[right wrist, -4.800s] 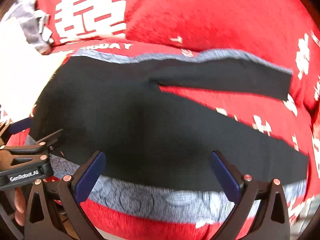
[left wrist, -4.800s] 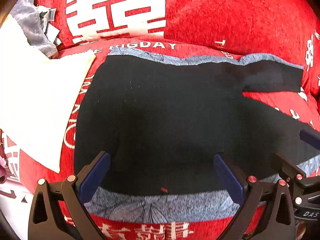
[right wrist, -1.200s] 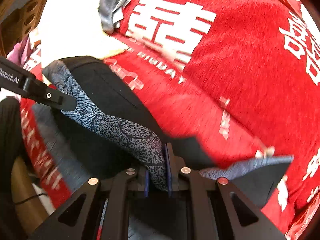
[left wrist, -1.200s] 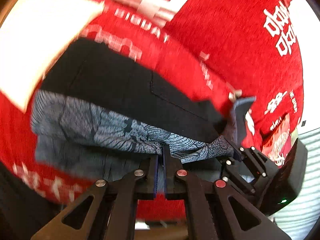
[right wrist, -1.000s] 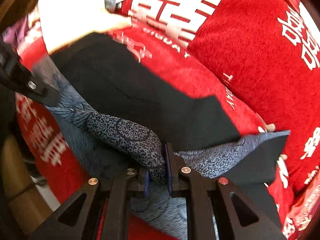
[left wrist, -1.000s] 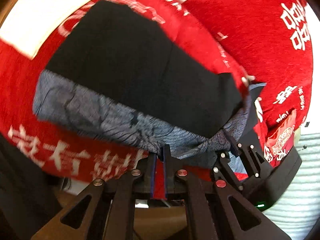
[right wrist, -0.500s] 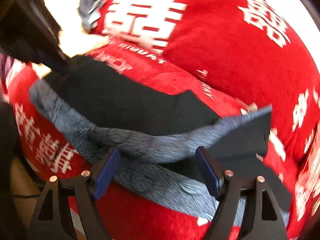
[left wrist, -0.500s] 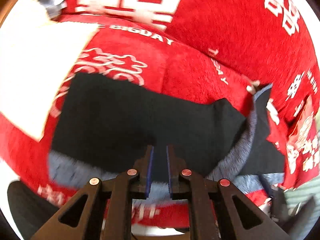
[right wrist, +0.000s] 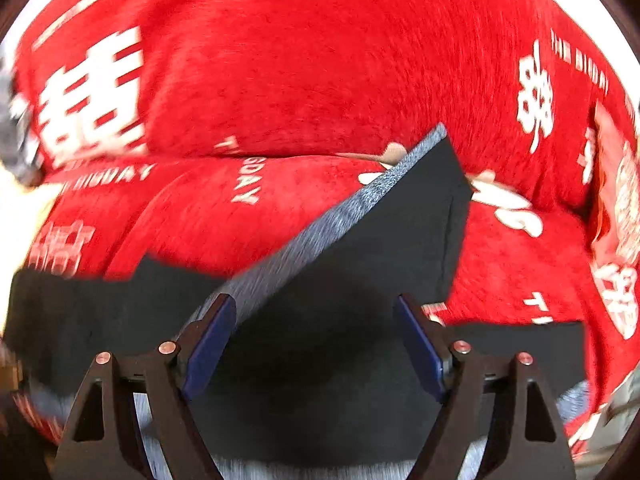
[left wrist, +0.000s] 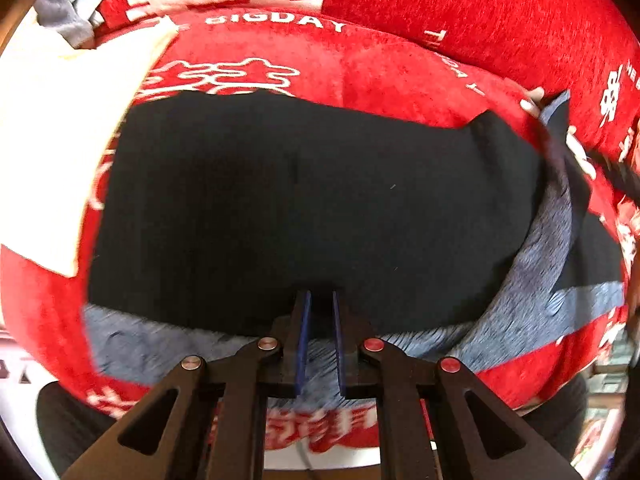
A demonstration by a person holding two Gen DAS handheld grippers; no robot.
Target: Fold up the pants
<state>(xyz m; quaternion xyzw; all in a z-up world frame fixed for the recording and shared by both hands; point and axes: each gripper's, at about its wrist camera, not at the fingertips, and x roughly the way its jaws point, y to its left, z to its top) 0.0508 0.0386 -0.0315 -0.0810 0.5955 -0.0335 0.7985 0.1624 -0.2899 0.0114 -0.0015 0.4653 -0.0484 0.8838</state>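
The black pants (left wrist: 304, 200) with a grey patterned side stripe (left wrist: 540, 264) lie folded over on a red sofa cushion. In the left wrist view my left gripper (left wrist: 319, 300) hovers at their near edge, jaws a narrow gap apart with nothing pinched between them. In the right wrist view the pants (right wrist: 360, 280) spread across the lower half, a grey-edged leg end pointing up right. My right gripper (right wrist: 316, 312) is wide open and empty above the black cloth.
The red sofa cover (left wrist: 420, 8) with white characters fills the background. A white cloth (left wrist: 52, 128) lies left of the pants, and a grey garment (left wrist: 68, 16) sits at the far upper left. The cushion's front edge drops off below the pants.
Both grippers had pinched the striped edge and carried it over the pants. The right gripper opened wide and let go; the left jaws parted slightly and the cloth now lies flat.
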